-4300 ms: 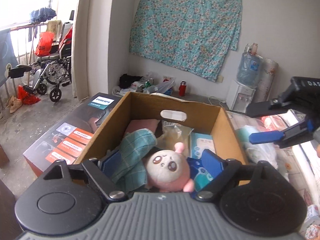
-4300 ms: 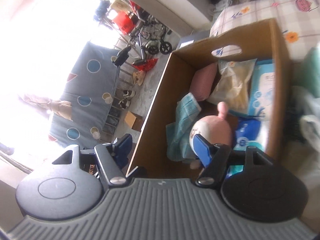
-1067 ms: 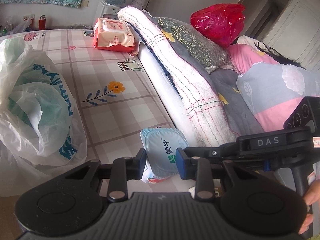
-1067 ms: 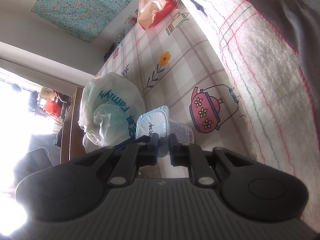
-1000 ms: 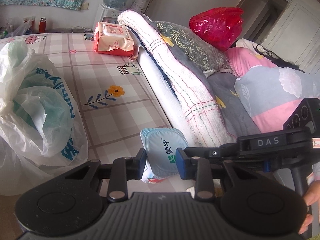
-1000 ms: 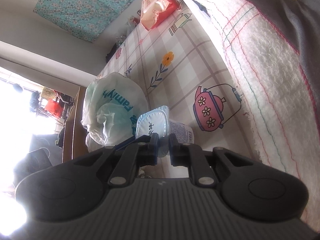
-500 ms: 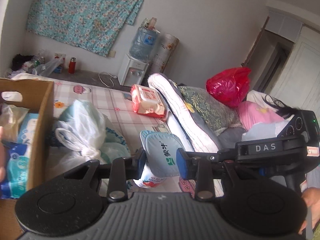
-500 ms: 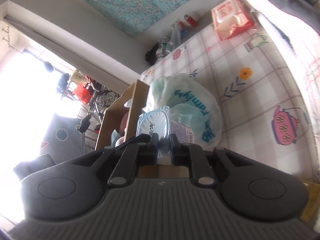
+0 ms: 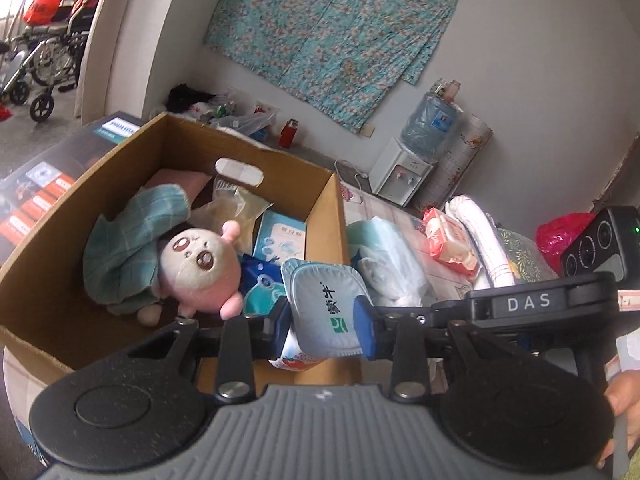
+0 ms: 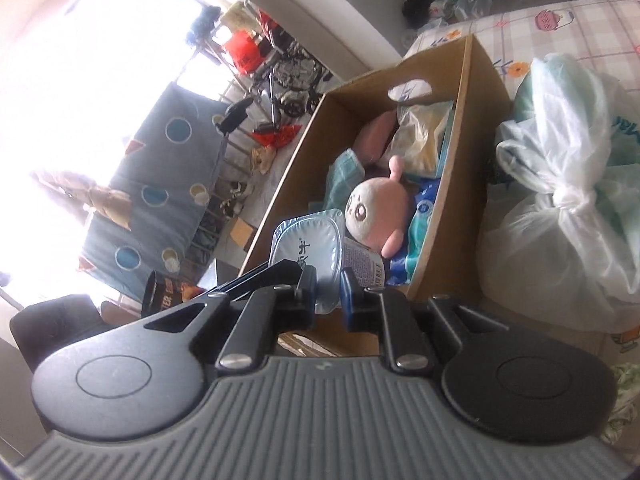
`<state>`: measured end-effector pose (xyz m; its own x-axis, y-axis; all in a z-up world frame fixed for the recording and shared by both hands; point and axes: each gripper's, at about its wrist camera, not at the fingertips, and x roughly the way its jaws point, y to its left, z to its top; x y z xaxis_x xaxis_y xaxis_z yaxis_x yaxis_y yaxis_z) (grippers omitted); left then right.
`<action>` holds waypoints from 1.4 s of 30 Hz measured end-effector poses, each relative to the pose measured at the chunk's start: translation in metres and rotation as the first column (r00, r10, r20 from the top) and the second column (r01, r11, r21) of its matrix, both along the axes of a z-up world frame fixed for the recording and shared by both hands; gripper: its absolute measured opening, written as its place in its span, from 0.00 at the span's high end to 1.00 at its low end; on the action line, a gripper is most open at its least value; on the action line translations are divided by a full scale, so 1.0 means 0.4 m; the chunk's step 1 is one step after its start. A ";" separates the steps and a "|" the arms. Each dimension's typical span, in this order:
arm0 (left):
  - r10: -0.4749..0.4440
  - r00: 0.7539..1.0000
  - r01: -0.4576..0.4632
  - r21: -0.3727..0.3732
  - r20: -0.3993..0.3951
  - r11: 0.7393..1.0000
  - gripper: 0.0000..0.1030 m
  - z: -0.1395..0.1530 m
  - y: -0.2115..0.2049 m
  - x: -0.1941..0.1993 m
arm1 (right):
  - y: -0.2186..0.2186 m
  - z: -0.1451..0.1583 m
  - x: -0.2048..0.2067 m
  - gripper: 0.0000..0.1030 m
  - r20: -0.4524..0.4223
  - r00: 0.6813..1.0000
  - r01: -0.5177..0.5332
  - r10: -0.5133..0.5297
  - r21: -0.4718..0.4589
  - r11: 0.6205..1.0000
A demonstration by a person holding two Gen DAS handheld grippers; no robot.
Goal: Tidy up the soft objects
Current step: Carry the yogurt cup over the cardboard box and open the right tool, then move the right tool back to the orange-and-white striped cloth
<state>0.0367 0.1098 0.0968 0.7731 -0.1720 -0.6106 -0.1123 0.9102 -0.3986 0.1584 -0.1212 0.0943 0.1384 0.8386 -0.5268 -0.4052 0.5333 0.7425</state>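
Both grippers clamp one foil-lidded yogurt cup over the near edge of the cardboard box.

Beyond the left gripper's (image 9: pixel 325 322) fingers and to their left, the cardboard box (image 9: pixel 336 216) holds a pink plush toy (image 9: pixel 200 268). Between those blue pads sits the yogurt cup (image 9: pixel 326 304), pressed at both sides. The right gripper (image 10: pixel 328 292) reaches in from the right, its narrow-set fingers pinching the cup's foil rim. Right of its fingers lies a tied plastic bag (image 10: pixel 560 208).
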 end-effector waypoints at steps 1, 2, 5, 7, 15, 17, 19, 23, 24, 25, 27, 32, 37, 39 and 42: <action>0.003 1.000 -0.004 -0.025 -0.023 1.000 0.67 -0.018 0.015 0.001 | 0.024 -0.005 0.001 0.87 -0.008 1.000 -0.019 0.018 -0.029 0.999; 0.003 0.999 -0.005 -0.049 -0.044 0.999 0.67 -0.032 0.029 0.003 | 0.050 -0.013 -0.003 0.87 -0.017 0.999 -0.041 0.040 -0.064 0.997; -0.027 0.994 0.013 -0.123 -0.109 0.992 0.67 -0.081 0.063 0.005 | 0.098 -0.022 -0.006 0.86 -0.031 0.995 -0.096 0.092 -0.163 0.982; -0.049 0.989 0.025 -0.165 -0.139 0.986 0.67 -0.108 0.070 0.007 | 0.117 -0.024 -0.006 0.86 -0.041 0.991 -0.131 0.125 -0.229 0.964; -0.074 0.978 0.036 -0.194 -0.195 0.980 0.65 -0.155 0.085 0.034 | 0.139 -0.048 0.020 0.80 -0.107 0.981 -0.186 0.160 -0.308 0.933; -0.081 0.978 0.045 -0.184 -0.193 0.982 0.65 -0.155 0.083 0.036 | 0.136 -0.041 0.020 0.77 -0.089 0.983 -0.180 0.160 -0.305 0.935; -0.075 0.977 0.041 -0.169 -0.198 0.985 0.65 -0.157 0.081 0.037 | 0.134 -0.039 0.023 0.76 -0.084 0.984 -0.178 0.160 -0.294 0.939; -0.070 0.980 0.039 -0.161 -0.187 0.986 0.65 -0.151 0.080 0.031 | 0.132 -0.037 0.026 0.76 -0.074 0.985 -0.170 0.156 -0.278 0.945; -0.068 0.982 0.041 -0.157 -0.176 0.987 0.65 -0.146 0.080 0.029 | 0.127 -0.035 0.026 0.76 -0.072 0.985 -0.168 0.154 -0.267 0.949; -0.065 0.984 0.040 -0.150 -0.164 0.988 0.62 -0.140 0.077 0.026 | 0.124 -0.033 0.026 0.76 -0.069 0.986 -0.166 0.153 -0.254 0.953; -0.057 0.989 0.039 -0.127 -0.140 0.991 0.56 -0.125 0.070 0.022 | 0.108 -0.023 0.023 0.75 -0.054 0.988 -0.152 0.144 -0.220 0.963; -0.057 0.997 0.056 -0.029 -0.046 0.998 0.38 -0.074 0.019 0.009 | 0.029 0.022 0.013 0.65 0.012 0.998 -0.066 0.068 -0.126 0.990; -0.142 0.987 0.133 0.117 0.073 0.984 0.27 -0.022 -0.096 -0.009 | -0.100 0.065 -0.011 0.55 0.087 0.995 0.049 -0.041 -0.096 0.994; -0.207 0.973 0.189 0.163 0.099 0.968 0.25 -0.013 -0.154 -0.016 | -0.159 0.075 -0.022 0.52 0.106 0.990 0.100 -0.090 -0.102 0.990; -0.307 0.946 0.284 0.190 0.103 0.940 0.24 -0.015 -0.236 -0.022 | -0.258 0.077 -0.047 0.51 0.112 0.980 0.177 -0.165 -0.099 0.979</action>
<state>0.0280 0.0152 0.0907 0.7772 -0.3071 -0.5492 0.2141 0.9498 -0.2280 0.1395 -0.2243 0.1250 0.3326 0.7372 -0.5882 -0.3719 0.6757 0.6365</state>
